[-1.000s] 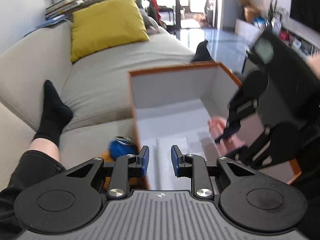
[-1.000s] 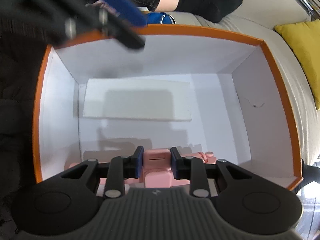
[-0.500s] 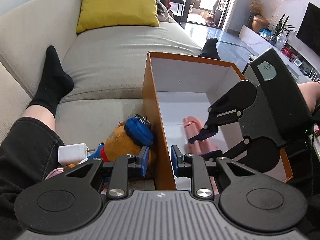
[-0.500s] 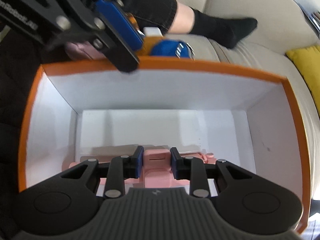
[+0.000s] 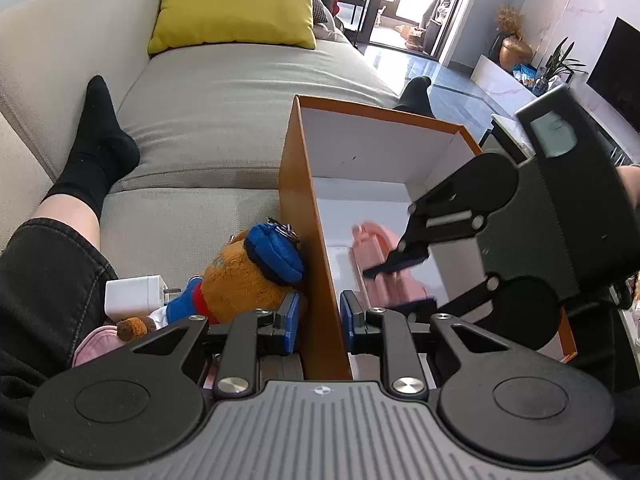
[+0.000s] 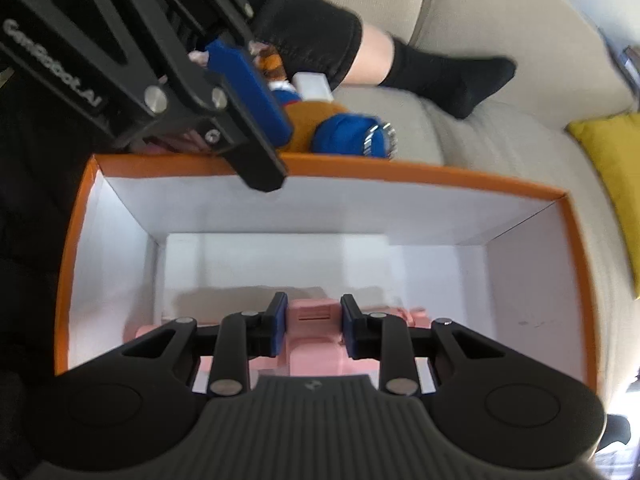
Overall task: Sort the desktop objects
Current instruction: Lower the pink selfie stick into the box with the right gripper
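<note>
the orange box [image 5: 298, 216] sat on the beige, coarse-weave sofa [image 5: 240, 92], a rectangular card carton with smooth white inner walls and a thin orange rim. the left gripper [image 5: 318, 318] straddled its near side wall, one blue pad outside and one inside, with the card standing between them; the jaws were closing and a gap showed on each side of the wall. the right gripper [image 6: 313, 328] reached down into the box and was clamped on a pink plastic object [image 6: 314, 340], blocky and matte with a small slot on its top face, which was low near the white floor of the box; its exact kind could not be told.

outside the box, against that wall, lay a plush toy [image 5: 240, 280] of fuzzy orange-brown fabric with a rounded blue cap and a metal ring. beside it rested a white, smooth, boxy charger [image 5: 134, 296] with metal prongs, and something soft and pink [image 5: 96, 346] partly hidden. a person's leg in a black sock [image 5: 96, 136] lay across the sofa, and a square yellow cushion [image 5: 236, 4] leaned at the back.
</note>
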`<action>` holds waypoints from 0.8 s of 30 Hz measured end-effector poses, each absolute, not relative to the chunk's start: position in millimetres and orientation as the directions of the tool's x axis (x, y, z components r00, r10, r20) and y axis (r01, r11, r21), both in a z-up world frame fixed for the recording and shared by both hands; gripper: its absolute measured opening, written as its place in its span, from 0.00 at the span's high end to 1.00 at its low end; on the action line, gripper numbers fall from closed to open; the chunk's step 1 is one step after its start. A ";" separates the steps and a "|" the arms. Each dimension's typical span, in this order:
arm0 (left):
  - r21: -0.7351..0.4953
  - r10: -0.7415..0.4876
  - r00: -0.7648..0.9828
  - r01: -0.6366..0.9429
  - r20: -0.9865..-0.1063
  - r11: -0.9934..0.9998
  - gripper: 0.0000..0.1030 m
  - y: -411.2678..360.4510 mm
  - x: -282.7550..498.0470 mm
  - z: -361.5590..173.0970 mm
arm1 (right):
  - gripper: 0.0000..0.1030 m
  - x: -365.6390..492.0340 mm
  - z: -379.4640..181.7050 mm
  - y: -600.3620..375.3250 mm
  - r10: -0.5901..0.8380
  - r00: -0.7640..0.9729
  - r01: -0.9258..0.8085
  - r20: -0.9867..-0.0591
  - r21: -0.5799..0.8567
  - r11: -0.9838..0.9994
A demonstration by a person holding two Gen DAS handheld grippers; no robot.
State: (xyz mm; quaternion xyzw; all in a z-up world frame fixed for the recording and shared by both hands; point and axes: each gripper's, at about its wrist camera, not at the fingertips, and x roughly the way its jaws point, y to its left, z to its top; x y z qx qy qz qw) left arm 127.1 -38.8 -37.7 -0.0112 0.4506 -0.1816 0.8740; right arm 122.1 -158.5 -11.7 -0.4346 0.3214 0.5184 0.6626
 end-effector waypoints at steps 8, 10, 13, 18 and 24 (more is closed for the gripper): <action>-0.184 -0.333 0.546 0.310 -0.769 0.933 0.76 -37.9 124.2 -31.7 | 0.71 130.8 6.3 -149.5 0.512 0.272 -0.962 -0.815 -0.225 0.152; -0.182 -0.330 0.545 0.308 -0.770 0.934 0.76 -37.0 123.2 -31.6 | 0.71 133.1 0.9 -143.9 0.518 0.262 -0.965 -0.814 -0.210 0.158; -0.190 -0.333 0.542 0.303 -0.771 0.934 0.76 -34.0 122.8 -31.6 | 0.71 133.1 -5.6 -140.8 0.545 0.241 -0.970 -0.803 -0.183 0.159; -0.206 -0.347 0.533 0.306 -0.772 0.929 0.76 -33.2 125.1 -32.6 | 0.70 134.3 -14.6 -151.8 0.596 0.221 -0.975 -0.772 -0.158 0.156; -0.206 -0.349 0.522 0.313 -0.778 0.927 0.76 -38.6 128.7 -36.0 | 0.69 133.8 -15.9 -153.3 0.619 0.200 -0.980 -0.760 -0.148 0.134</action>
